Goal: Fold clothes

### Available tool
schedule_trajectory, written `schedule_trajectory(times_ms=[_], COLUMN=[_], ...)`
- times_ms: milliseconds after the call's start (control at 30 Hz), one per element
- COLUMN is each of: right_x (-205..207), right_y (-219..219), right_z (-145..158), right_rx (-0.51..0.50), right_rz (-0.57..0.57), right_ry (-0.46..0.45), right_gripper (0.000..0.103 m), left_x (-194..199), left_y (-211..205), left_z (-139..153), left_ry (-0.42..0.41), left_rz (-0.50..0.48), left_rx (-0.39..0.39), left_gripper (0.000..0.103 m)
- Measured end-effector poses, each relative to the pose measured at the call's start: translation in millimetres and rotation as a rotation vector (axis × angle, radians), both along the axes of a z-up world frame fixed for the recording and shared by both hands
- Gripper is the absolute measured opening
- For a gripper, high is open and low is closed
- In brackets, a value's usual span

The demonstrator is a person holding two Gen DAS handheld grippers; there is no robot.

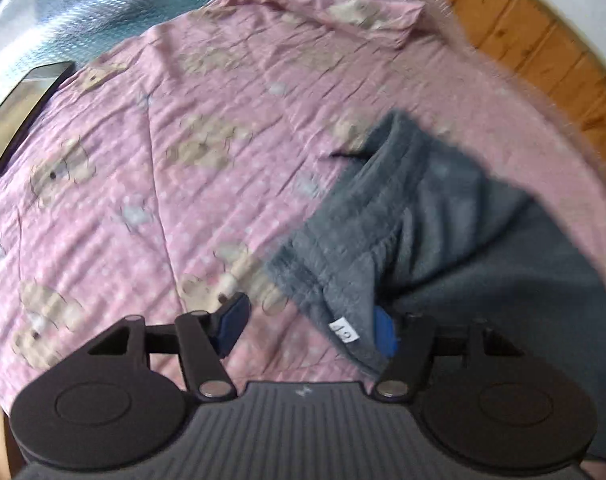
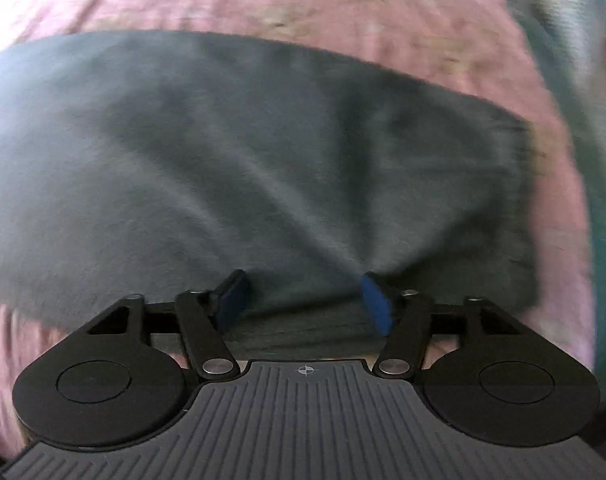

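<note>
between right gripper (image 2: 308, 304) open jaws: grey garment (image 2: 263, 152) edge.

Garment (image 1: 443, 216) dark grey, fuzzy, plain; small white tag (image 1: 345, 330) with dark print at hem. Bedsheet (image 1: 183, 140) pink, white dots, beige-brown teddy bears, pale grey stars. Phone (image 1: 21, 110) black frame, glossy screen. Floor (image 1: 543, 40) orange-brown wood planks. Left gripper (image 1: 309, 330), right gripper (image 2: 305, 302) black, blue pads.

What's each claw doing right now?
Left claw: open, grey garment draped against one finger.
Right claw: open, over the grey garment, gripping nothing.
</note>
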State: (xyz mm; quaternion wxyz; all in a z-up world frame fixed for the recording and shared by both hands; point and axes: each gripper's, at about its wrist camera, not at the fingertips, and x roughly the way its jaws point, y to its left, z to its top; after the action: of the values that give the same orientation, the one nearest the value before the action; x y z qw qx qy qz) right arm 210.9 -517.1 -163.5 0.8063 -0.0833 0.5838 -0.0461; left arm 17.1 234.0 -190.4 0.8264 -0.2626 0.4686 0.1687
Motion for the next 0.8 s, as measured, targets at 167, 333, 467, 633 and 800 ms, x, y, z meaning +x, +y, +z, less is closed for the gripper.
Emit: schedule_trajectory(times_ms=[167,333,467,633,800], right_x=[34.4,99.3,145.6,189.1,214.7], right_y=[99.5,246.0,334.6,391.7,412.5], right_z=[50.8,35.3,24.3,19.2,6.5], right_rx=[0.09,0.166,0.252,0.412,0.632], right_rz=[0.082,0.352,0.509,0.638,0.792], right_ry=[-0.178,-0.186,-0.168,-0.092,0.089], right_gripper=[0.073,0.079,0.079,0.08,0.082], left_x=[53.0,152.2,131.3,68.5,18.1], left_y=[37.9,43.8,28.0,3.6,-13.5], left_z=[30.8,-16.2,-13.9,11.4,19.4], left_ry=[-0.09,0.014,-0.048,-0.218,-0.269], left_rz=[-0.07,-0.185,-0.29,-0.426,-0.478], left_rx=[-0.039,-0.144,-0.13,-0.064,-0.046], left_gripper=[0.102,0.085,0.024,0.012,0.012])
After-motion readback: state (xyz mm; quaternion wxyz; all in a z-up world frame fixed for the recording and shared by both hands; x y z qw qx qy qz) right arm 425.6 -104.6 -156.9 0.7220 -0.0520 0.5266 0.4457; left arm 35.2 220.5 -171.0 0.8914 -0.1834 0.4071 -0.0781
